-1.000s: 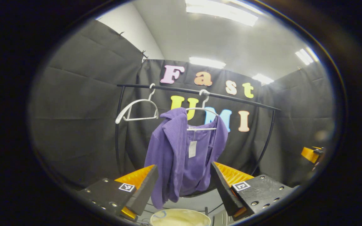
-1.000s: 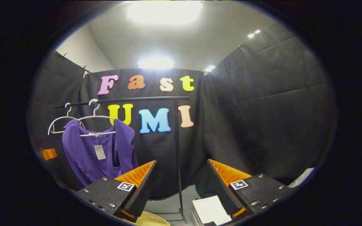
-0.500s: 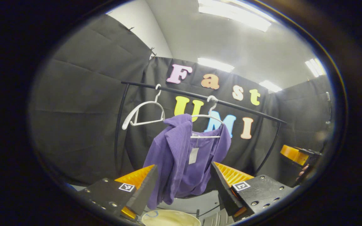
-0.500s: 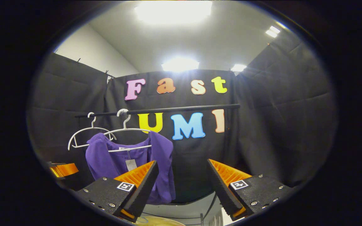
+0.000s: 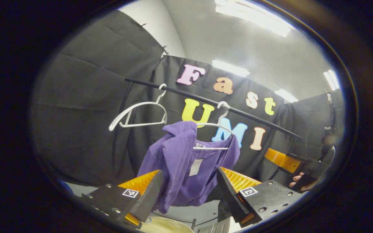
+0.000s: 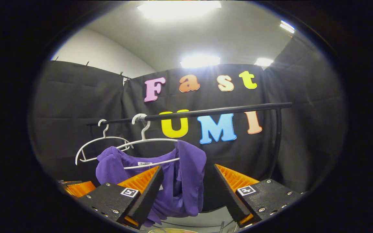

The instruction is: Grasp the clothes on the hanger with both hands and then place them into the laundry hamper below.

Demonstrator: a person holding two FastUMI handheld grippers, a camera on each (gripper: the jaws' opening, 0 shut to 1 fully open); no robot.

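- 1 purple garment, hangs on 1 white hanger w/ a paper tag at the neck; hanger hooked on black rail.
- 2nd white hanger, bare, on same rail just beside the 1st; 2 hangers total.
- 1 hamper: pale round rim at bottom edge of left gripper view, below the garment.
- Left claw: fingers wide apart, nothing btwn them touching; garment sits ahead, framed in the gap, not gripped.
- Right claw: fingers also spread, garment ahead and a bit left, its right side in the gap, apart from the pads.
- Right claw also shows far right in left gripper view, w/ a hand holding it, beside the garment's right side.
- Around: black cloth booth walls, ceiling lights; rail's upright post at right, clear of the garment.
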